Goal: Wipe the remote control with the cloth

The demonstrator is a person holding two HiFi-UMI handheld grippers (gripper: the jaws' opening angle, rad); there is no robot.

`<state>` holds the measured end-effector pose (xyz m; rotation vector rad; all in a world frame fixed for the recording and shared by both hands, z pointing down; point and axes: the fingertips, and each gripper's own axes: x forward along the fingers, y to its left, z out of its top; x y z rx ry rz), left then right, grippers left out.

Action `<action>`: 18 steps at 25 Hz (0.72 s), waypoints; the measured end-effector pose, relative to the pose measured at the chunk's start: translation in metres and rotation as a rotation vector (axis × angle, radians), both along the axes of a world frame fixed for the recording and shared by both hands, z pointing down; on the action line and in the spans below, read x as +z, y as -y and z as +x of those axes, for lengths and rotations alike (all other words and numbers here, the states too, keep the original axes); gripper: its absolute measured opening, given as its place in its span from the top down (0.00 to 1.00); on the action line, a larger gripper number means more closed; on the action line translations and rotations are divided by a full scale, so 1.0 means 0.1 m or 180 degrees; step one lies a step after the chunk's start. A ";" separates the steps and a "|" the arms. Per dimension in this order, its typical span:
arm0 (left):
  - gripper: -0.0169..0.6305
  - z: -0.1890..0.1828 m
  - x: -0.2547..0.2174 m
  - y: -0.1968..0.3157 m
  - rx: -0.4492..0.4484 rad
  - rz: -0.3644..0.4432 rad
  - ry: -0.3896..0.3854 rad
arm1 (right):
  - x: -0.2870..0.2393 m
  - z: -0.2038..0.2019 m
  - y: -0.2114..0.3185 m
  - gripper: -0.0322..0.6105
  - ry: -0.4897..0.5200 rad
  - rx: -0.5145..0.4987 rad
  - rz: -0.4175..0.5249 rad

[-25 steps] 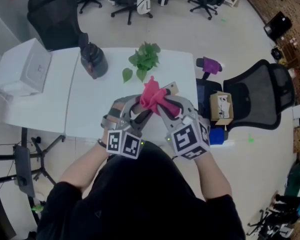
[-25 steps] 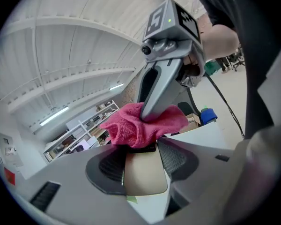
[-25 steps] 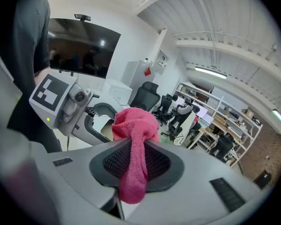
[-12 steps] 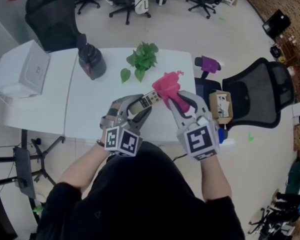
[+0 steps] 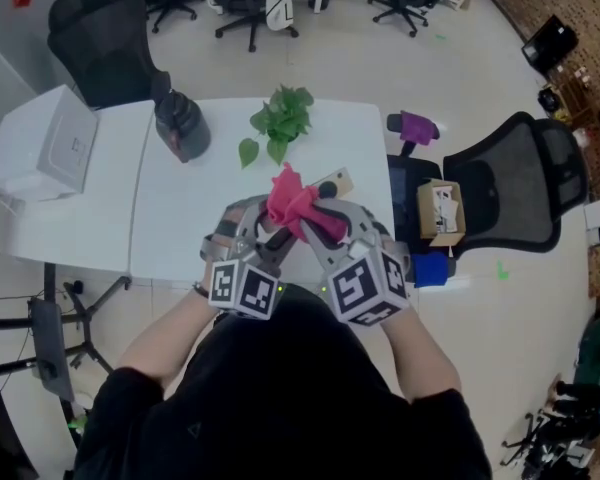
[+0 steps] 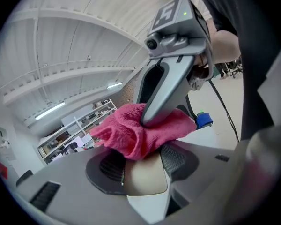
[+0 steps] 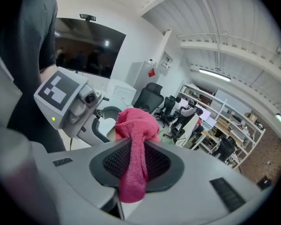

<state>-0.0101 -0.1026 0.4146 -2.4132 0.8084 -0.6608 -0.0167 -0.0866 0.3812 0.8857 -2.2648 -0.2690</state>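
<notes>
My left gripper (image 5: 268, 230) is shut on a beige remote control (image 5: 332, 181), held above the white table (image 5: 175, 213); the remote's far end sticks out to the right. In the left gripper view the remote (image 6: 145, 179) sits between the pads of the left gripper (image 6: 143, 165). My right gripper (image 5: 316, 220) is shut on a pink cloth (image 5: 288, 200), and the bunched cloth (image 6: 138, 132) lies pressed on top of the remote. From the right gripper view, the cloth (image 7: 136, 139) hangs through the right gripper (image 7: 136, 168), with the left gripper (image 7: 72, 102) just beyond it.
A green plant (image 5: 278, 123) and a dark jug (image 5: 180, 123) stand at the table's far side. A white box (image 5: 45, 143) sits on the left. To the right are a black office chair (image 5: 525, 193) with a cardboard box (image 5: 440, 213) and a purple object (image 5: 417, 126).
The right gripper swung the cloth out to the remote's far right end, then drew it back toward the left gripper. The left gripper stayed nearly still with the remote.
</notes>
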 end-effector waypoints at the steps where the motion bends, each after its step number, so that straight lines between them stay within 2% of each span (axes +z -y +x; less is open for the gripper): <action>1: 0.65 0.00 0.00 -0.01 0.0005 0.0009 -0.0008 | 0.01 0.06 0.03 0.83 -0.0017 0.0066 0.0022; 7: 0.65 -0.05 0.00 -0.04 -0.0002 0.0006 -0.0052 | -0.05 0.49 0.17 0.83 -0.0004 0.0641 0.0108; 12: 0.65 -0.07 0.02 -0.03 -0.0037 -0.0058 -0.0077 | -0.14 0.80 0.28 0.83 0.0025 0.0806 0.0262; 14: 0.65 -0.08 0.04 -0.01 -0.0062 -0.0101 -0.0082 | -0.25 0.79 0.24 0.83 0.0110 0.0779 0.0326; 18: 0.65 -0.08 0.07 0.03 -0.0089 -0.0156 -0.0085 | -0.34 0.45 0.06 0.83 0.0233 0.0414 0.0290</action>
